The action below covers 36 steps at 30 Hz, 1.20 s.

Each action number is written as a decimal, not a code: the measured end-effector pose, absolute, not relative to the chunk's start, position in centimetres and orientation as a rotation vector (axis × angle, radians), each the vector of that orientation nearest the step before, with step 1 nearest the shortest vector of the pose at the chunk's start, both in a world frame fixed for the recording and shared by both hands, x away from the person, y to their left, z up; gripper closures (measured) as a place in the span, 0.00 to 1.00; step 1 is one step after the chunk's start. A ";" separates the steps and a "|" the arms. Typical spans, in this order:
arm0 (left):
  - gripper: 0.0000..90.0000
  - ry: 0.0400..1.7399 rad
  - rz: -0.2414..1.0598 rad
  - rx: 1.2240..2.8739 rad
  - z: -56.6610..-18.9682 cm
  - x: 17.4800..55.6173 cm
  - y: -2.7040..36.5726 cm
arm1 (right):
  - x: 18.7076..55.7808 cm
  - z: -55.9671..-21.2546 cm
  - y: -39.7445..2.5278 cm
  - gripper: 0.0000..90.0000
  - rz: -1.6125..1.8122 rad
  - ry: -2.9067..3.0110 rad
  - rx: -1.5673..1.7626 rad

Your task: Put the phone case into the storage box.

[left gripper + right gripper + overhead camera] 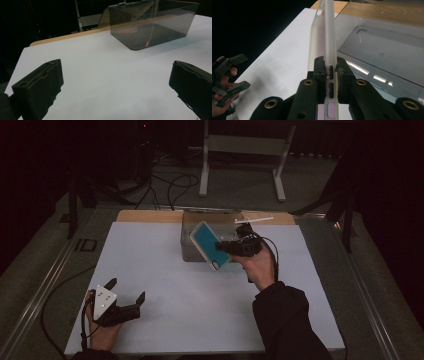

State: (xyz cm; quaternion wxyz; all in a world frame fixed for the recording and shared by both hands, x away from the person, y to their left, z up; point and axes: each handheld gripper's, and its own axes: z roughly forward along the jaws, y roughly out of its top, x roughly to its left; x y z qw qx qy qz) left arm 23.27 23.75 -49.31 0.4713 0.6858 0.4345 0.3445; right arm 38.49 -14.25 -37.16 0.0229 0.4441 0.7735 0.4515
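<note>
White sheet (165, 285) covers table, plain backdrop for work. Clear plastic box (200, 227) sits at far middle of sheet, open-topped, looks like destination. Phone in translucent case (211, 245), teal face showing, held tilted in air just at box's near edge, likely angled to slide in edge first. Right gripper (227, 246) clamps phone's side edge by buttons, jaws tight on case. Left gripper (126, 292) rests at near left corner, well apart, jaws wide apart, holding nothing, seemingly kept clear.
</note>
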 end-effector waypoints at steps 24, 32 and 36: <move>0.00 1.065 0.848 1.675 -49.3 23.2 23.7 | 40.3 -36.6 -14.3 0.91 1.378 2.315 1.418; 0.00 1.066 0.850 1.675 -49.3 23.2 23.7 | 40.9 -36.7 -14.3 0.91 1.357 2.290 1.430; 0.00 1.065 0.848 1.674 -49.3 23.2 23.7 | 41.1 -36.6 -14.1 0.91 1.341 2.280 1.422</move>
